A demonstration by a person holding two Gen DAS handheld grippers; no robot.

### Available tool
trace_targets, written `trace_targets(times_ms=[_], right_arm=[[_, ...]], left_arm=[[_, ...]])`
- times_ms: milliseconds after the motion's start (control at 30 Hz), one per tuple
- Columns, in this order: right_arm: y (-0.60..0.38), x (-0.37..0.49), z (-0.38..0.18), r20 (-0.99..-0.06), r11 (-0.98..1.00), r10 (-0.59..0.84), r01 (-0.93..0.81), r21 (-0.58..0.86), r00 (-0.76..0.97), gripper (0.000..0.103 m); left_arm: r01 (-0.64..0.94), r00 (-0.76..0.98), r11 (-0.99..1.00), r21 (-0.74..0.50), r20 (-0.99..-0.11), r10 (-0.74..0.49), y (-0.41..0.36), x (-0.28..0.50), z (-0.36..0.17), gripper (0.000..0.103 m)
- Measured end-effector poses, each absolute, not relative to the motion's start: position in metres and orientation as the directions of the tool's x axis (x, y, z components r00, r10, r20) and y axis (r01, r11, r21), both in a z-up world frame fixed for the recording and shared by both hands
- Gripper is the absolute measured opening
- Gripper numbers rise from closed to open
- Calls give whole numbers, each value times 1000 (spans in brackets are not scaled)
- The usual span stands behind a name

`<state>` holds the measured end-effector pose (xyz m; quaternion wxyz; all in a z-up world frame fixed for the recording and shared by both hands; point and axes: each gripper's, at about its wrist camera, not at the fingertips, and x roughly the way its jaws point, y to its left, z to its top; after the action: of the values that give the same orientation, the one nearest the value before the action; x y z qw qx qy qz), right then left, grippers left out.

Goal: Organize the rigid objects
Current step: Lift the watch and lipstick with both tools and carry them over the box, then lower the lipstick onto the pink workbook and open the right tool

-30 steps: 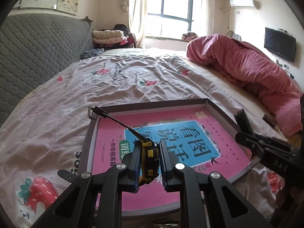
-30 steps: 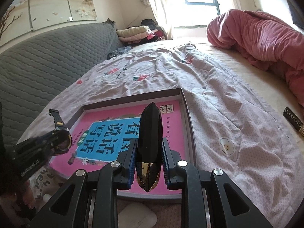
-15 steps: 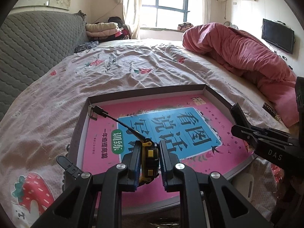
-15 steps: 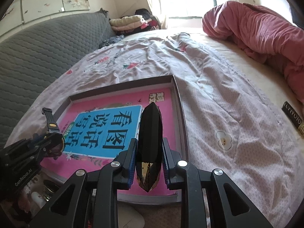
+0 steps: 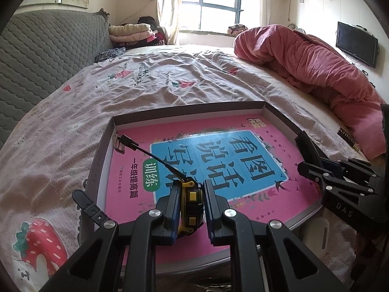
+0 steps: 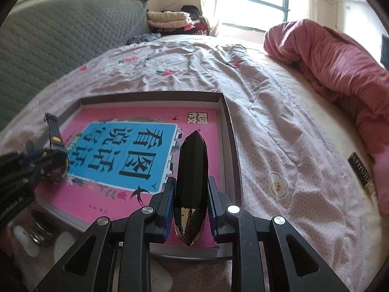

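Observation:
A shallow grey box (image 5: pixel 104 141) lies on the bed with a pink and blue book (image 5: pixel 218 155) flat inside it. My left gripper (image 5: pixel 190 202) is shut on a black and yellow wristwatch (image 5: pixel 192 202), held over the book's near left part; its strap (image 5: pixel 145 150) reaches toward the box's far left corner. My right gripper (image 6: pixel 190 194) is shut on a faceted black case with a gold end (image 6: pixel 192 170), held over the book's near right part (image 6: pixel 121 150). The left gripper and watch (image 6: pixel 54 160) show at the left of the right wrist view.
The bed sheet (image 5: pixel 60 146) is wrinkled with strawberry prints. A heaped pink duvet (image 5: pixel 316 68) lies at the right. A small black object with lettering (image 6: pixel 362 172) lies on the sheet near it. A grey quilted headboard (image 5: pixel 36 53) stands at the left. Folded clothes (image 5: pixel 131 32) lie by the window.
Both grippers have risen and moved forward over the box, so the book fills more of each view. Their holds on the watch and the black case are unchanged.

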<state>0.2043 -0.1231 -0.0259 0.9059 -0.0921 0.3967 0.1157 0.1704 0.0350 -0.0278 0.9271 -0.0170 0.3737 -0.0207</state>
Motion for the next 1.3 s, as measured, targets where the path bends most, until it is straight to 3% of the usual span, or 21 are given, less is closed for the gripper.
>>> trace_targets(times_ms=[500, 867, 1033, 1167, 1300], right_arm=[[-117, 205, -27, -744, 949, 75, -276, -151, 664, 25], [-118, 203, -23, -730, 950, 81, -274, -150, 679, 32], [-119, 200, -20, -719, 951, 90, -273, -142, 689, 43], [-122, 198, -17, -711, 954, 95, -268, -135, 697, 45], [-126, 197, -13, -701, 959, 107, -260, -116, 705, 46]], left_arm=[[68, 710, 998, -11, -702, -56, 27, 170, -31, 18], [71, 687, 997, -29, -723, -70, 30, 175, -30, 19], [68, 658, 997, -20, -751, -60, 26, 180, -29, 19], [65, 664, 998, -26, -745, -62, 25, 180, -30, 19], [63, 655, 994, -85, -748, -106, 30, 180, -32, 20]])
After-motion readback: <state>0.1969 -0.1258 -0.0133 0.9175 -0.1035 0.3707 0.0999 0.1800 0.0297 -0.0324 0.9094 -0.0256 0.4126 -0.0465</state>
